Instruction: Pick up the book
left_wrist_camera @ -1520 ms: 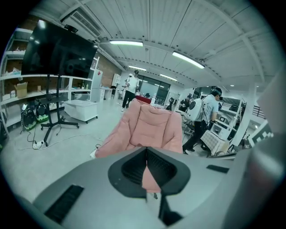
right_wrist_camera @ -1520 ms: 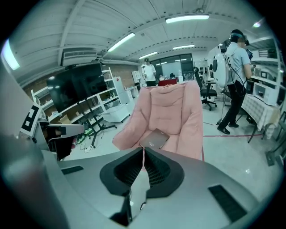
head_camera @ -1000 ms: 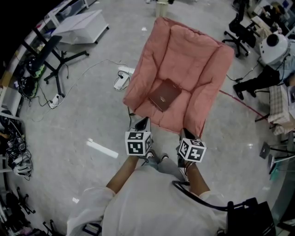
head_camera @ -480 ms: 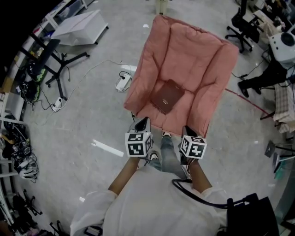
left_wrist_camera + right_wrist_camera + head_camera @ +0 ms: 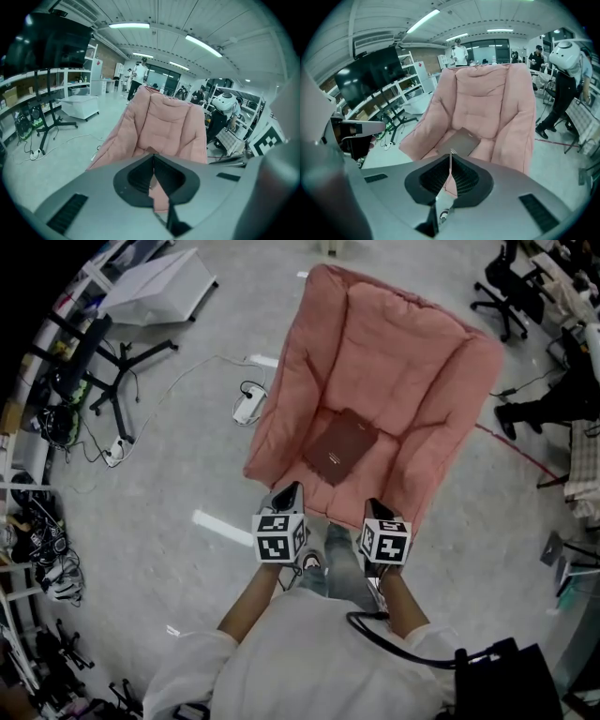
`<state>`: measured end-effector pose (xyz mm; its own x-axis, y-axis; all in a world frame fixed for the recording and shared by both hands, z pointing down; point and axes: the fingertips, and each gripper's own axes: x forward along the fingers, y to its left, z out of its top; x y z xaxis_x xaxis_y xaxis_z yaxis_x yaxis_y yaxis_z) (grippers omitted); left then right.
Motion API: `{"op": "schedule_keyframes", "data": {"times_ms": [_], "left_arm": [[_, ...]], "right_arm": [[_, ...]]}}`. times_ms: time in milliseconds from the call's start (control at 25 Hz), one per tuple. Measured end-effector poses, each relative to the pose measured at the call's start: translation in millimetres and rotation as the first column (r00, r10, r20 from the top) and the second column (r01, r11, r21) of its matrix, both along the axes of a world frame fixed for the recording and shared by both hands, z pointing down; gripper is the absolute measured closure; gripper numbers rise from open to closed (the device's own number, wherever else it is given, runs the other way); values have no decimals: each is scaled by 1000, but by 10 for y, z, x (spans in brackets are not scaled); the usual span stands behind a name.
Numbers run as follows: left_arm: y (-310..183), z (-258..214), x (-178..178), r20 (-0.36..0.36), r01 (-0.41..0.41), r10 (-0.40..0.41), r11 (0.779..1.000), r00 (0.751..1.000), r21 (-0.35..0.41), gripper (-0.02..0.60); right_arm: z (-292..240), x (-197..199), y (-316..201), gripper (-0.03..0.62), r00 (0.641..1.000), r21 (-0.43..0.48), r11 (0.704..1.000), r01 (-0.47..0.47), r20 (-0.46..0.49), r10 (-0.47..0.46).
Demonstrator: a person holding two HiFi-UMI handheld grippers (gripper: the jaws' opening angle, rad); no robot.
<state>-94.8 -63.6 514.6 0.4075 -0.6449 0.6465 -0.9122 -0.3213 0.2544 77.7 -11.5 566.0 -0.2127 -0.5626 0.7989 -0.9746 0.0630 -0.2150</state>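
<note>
A brown book [image 5: 339,448] lies flat on the seat of a pink padded chair [image 5: 394,362]. Both grippers hover side by side just short of the chair's front edge, nearer to me than the book. My left gripper [image 5: 290,490] is shut with nothing in it. My right gripper [image 5: 374,509] is likewise shut and empty. In the right gripper view the book [image 5: 458,143] shows just beyond the closed tips [image 5: 450,154]. In the left gripper view the closed jaws of that gripper [image 5: 153,158] hide nearly all of the seat; the chair [image 5: 164,122] fills the middle.
On the grey floor left of the chair lie a power strip with cables [image 5: 246,407] and a white strip [image 5: 217,528]. A black stand [image 5: 103,362] and a white cabinet [image 5: 155,282] stand further left. Office chairs [image 5: 506,296] and people are at the right.
Both grippers have moved forward and down toward the chair's front edge. The chair and the book now sit closer and larger in the head view.
</note>
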Motion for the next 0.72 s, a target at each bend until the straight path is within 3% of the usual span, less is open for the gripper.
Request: {"op": "schedule_keyframes", "data": {"times_ms": [320, 720], "left_arm": [[-444, 244, 220, 19, -17, 18, 999, 1000, -38, 571], [-801, 499, 392, 54, -5, 10, 995, 998, -97, 572]], "right_arm": [[280, 48, -355, 562, 998, -81, 995, 57, 25, -55], [471, 234, -813, 562, 996, -118, 991, 62, 64, -55]]}}
